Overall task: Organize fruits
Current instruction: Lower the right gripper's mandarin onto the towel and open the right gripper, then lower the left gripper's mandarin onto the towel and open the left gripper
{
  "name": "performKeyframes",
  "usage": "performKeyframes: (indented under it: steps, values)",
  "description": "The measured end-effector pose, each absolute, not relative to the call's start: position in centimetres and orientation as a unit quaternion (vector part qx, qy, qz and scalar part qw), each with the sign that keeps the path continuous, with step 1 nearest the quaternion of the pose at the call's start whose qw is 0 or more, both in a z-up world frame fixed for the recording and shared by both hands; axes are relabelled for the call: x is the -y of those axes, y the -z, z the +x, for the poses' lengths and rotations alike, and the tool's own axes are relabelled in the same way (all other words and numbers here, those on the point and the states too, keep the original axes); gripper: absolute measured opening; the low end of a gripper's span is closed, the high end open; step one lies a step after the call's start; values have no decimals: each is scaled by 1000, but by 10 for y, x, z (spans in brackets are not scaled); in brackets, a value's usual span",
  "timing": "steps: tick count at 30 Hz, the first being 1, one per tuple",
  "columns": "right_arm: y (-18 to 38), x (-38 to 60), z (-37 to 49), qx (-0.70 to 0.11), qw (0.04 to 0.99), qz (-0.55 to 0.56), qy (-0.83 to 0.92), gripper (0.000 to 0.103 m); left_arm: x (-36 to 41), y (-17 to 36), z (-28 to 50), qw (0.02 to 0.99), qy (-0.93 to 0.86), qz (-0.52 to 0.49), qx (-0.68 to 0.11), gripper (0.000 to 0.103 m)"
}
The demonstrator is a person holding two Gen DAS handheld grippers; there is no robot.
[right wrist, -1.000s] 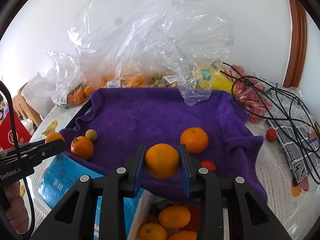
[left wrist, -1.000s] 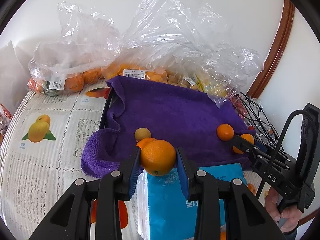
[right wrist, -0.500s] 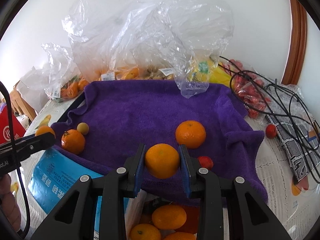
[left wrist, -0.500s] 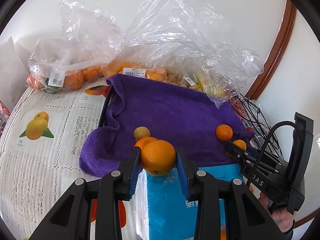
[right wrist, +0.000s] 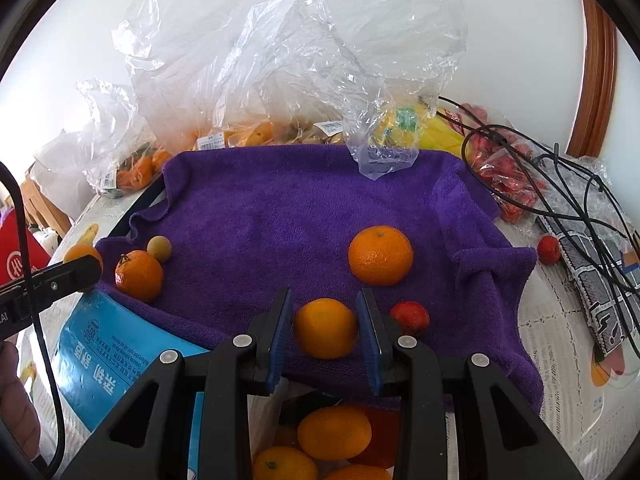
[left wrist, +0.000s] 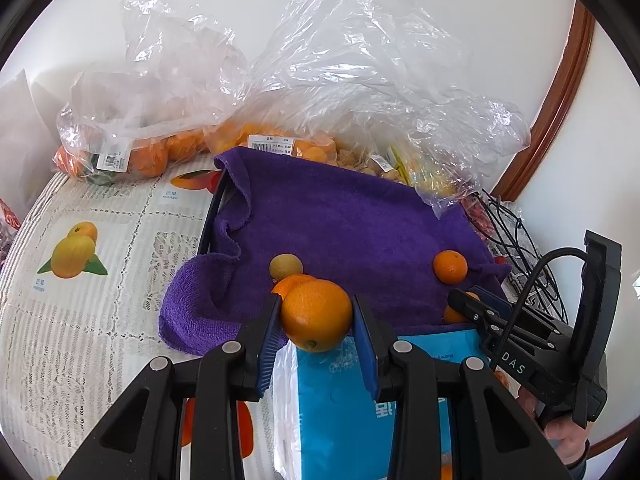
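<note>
**A:** What is each claw doing?

**B:** The left gripper (left wrist: 316, 316) is clamping an orange (left wrist: 316, 315) between its blue pads, and the right gripper (right wrist: 326, 330) is squeezing a second orange (right wrist: 326, 328) the same way. Both are hanging just above the near edge of the purple towel (right wrist: 280, 208).

**A:** Why are they hovering there?

**B:** I'm guessing the towel is serving as the sorting surface. A loose orange (right wrist: 380, 255) and a small red fruit (right wrist: 410, 318) are lying just beyond the right claw, while another orange (right wrist: 139, 276) and a small yellowish fruit (right wrist: 159, 248) are sitting near the left corner.

**A:** And the source?

**B:** Probably the open bag (right wrist: 336, 440) below the right claw, holding more oranges. Clear plastic bags (left wrist: 360, 92) of fruit are crowding the far side.
</note>
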State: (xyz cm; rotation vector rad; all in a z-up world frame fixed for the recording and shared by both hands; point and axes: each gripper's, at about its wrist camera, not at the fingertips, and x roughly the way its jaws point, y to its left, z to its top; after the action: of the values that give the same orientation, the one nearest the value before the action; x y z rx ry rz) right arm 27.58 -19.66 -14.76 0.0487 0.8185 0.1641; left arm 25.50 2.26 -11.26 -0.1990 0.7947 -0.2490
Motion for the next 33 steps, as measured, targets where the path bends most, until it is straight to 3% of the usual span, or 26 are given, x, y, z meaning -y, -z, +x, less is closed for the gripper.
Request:
performKeyframes:
  steps: [7,11,33]
  values:
    - [145,199,275,-395,915,24,-77,34,-23,112,255,909,127,-100,-384,33]
    - [141,204,273,-389,918,31,-72,43,-21,112,255,910,130,-99,-381,33]
    - [123,210,258,-368,926,40,-82,43,7,124,275,902,137,-111,-393,33]
